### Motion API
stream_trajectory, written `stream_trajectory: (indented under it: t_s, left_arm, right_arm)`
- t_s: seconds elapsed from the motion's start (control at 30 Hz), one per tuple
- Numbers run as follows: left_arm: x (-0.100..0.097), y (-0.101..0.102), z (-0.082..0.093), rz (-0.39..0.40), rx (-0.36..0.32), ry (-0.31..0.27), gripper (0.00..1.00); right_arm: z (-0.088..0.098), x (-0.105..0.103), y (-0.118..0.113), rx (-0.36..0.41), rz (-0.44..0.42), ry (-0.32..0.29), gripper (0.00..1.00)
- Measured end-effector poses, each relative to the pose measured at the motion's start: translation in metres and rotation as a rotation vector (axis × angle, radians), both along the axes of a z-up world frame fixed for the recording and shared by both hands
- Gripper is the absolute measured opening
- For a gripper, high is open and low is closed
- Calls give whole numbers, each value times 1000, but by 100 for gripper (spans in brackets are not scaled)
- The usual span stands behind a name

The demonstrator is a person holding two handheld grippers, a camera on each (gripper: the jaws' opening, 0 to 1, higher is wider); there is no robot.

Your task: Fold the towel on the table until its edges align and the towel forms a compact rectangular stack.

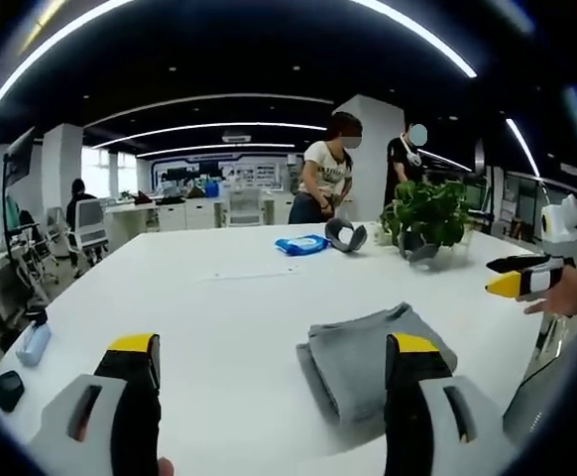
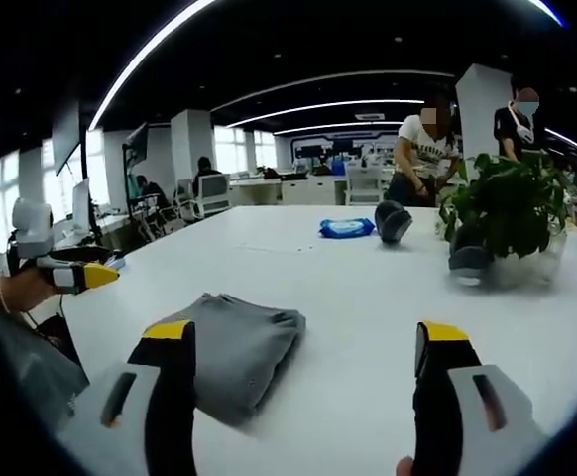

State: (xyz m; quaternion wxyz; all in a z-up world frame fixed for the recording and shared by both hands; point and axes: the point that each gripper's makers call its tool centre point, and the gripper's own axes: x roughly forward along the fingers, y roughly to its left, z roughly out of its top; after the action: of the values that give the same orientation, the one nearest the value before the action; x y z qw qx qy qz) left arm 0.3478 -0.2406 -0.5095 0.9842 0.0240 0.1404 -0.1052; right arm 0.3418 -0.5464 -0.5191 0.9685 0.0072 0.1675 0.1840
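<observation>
Towel (image 1: 376, 357) lies on the white table (image 1: 229, 297), already gathered into a thick grey stack, near the edge closest to both tools. The left tool (image 1: 274, 397) has its jaws wide and holds nothing; the right tool (image 2: 308, 382) is likewise wide and empty, and its left jaw overlaps the towel (image 2: 239, 347) in the right gripper view, though contact cannot be told. The stack looks nearly finished, so what is left is likely checking that the edges line up: press down lightly, square any layer that sticks out, and avoid dragging the stack. As for containers, a potted plant (image 2: 512, 213) stands well apart across the table; its pot is hard to make out.
</observation>
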Motion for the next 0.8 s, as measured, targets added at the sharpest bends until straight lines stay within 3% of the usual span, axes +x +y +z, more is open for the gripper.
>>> stream_trajectory:
  t_s: [0.37,0.8]
  left_arm:
    - [1,3,-3,27,-7,10,96]
    - [-4,6,-7,26,1,28,95]
  right_arm:
    - [-8,-3,3,15,25,38,90]
    - [-1,-1,-3,78,-16,29,89]
